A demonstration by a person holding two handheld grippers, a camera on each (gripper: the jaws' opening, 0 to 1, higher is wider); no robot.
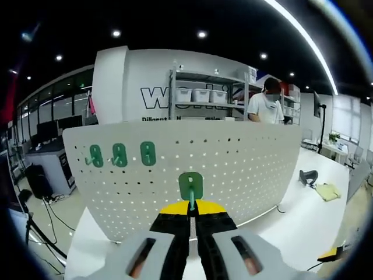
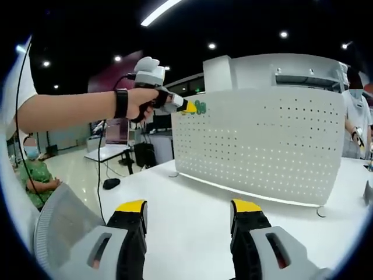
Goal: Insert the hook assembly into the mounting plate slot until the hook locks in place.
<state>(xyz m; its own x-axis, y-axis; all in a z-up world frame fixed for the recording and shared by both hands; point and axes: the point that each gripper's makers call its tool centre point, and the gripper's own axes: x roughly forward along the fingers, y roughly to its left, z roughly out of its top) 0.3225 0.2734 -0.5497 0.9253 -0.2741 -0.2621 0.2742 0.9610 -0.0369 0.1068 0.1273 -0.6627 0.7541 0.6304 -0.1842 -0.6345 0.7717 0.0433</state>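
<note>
A white pegboard mounting plate [image 1: 233, 169] stands upright on the white table [image 1: 315, 221]. Three green hooks [image 1: 119, 155] hang in a row at its upper left. My left gripper [image 1: 191, 211] is shut on the stem of a fourth green hook [image 1: 190, 185], whose plate lies against the board's lower middle. In the right gripper view a hand holds this left gripper [image 2: 185, 106] at the pegboard's [image 2: 262, 146] upper left edge, beside the green hooks [image 2: 200, 107]. My right gripper [image 2: 189, 219] stands open and empty above the table, well short of the board.
A black tool [image 1: 308, 176] and a yellow cloth [image 1: 328, 191] lie on the table right of the board. Behind it stand shelves with white bins [image 1: 201, 95] and a person [image 1: 265, 106]. A seated person [image 2: 35, 175] is at the left, another person [image 2: 354, 116] at the right.
</note>
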